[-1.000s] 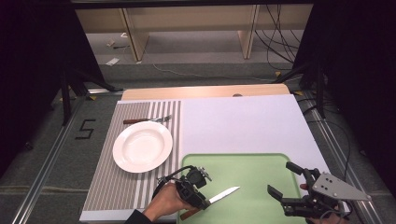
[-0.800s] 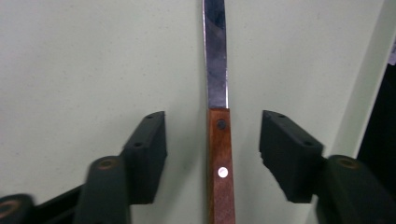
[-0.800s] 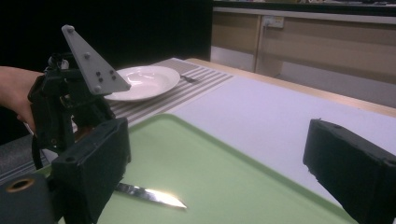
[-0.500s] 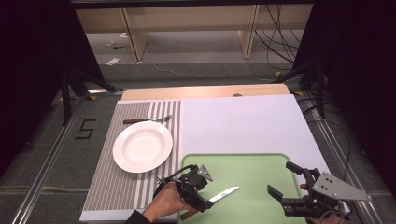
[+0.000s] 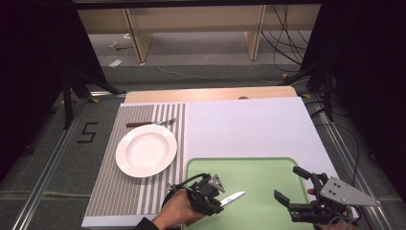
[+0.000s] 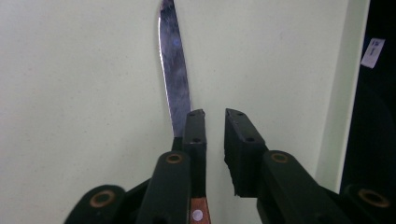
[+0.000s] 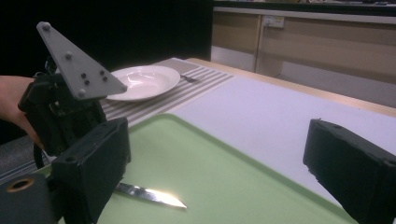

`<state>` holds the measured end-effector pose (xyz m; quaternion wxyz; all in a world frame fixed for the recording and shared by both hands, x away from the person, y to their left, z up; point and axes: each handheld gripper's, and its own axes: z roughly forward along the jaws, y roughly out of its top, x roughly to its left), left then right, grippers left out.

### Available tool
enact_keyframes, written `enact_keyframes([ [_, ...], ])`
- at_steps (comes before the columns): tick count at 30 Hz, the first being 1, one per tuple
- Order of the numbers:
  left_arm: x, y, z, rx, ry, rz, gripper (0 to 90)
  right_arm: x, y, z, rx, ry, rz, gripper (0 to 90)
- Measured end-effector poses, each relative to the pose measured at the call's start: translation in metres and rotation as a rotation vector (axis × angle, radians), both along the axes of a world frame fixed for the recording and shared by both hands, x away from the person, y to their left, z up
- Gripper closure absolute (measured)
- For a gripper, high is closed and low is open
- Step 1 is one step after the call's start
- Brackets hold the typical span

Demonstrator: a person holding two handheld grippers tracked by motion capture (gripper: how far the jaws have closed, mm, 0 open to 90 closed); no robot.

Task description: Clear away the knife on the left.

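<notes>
The left gripper view shows the knife [image 6: 174, 79] lying on the green tray [image 6: 84, 93], blade pointing away and its brown handle passing under the left-hand jaw. The left claw [image 6: 215, 123] has just been closing; its jaws stand close together with a narrow gap between them, and the knife sits beside and beneath one jaw rather than between the pads, so the claw is not grasping it.

In the high view the knife [image 5: 231, 198] lies at the tray's [image 5: 258, 167] near left part, blade tip aimed right, with the left claw [image 5: 214, 191] over the handle end and the hand [image 5: 174, 213] behind it. The right claw [image 5: 292, 188] hovers over the tray's near right corner, released, jaws wide apart and nothing between them.

Left of the tray, on the striped mat [image 5: 115, 191], stands a white plate [image 5: 146, 150], and a fork [image 5: 151, 123] lies just beyond it. Mat and tray rest on the white surface [image 5: 244, 127].
</notes>
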<state>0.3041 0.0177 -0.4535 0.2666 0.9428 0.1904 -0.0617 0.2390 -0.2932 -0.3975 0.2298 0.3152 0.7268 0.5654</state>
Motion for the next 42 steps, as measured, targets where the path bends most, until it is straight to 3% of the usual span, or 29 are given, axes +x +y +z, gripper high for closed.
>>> enact_keyframes([
  [9,0.002,-0.009,-0.008,0.043,0.014,-0.022,86.8,0.0,0.0,0.0,0.0,0.0,0.001,8.5],
  [16,0.005,-0.011,-0.011,0.058,0.017,0.0,88.7,0.0,0.0,0.0,0.001,-0.001,0.001,8.4],
  [42,0.018,0.008,-0.007,0.122,0.069,0.045,89.6,-0.001,0.0,0.0,0.003,-0.002,0.001,8.5],
])
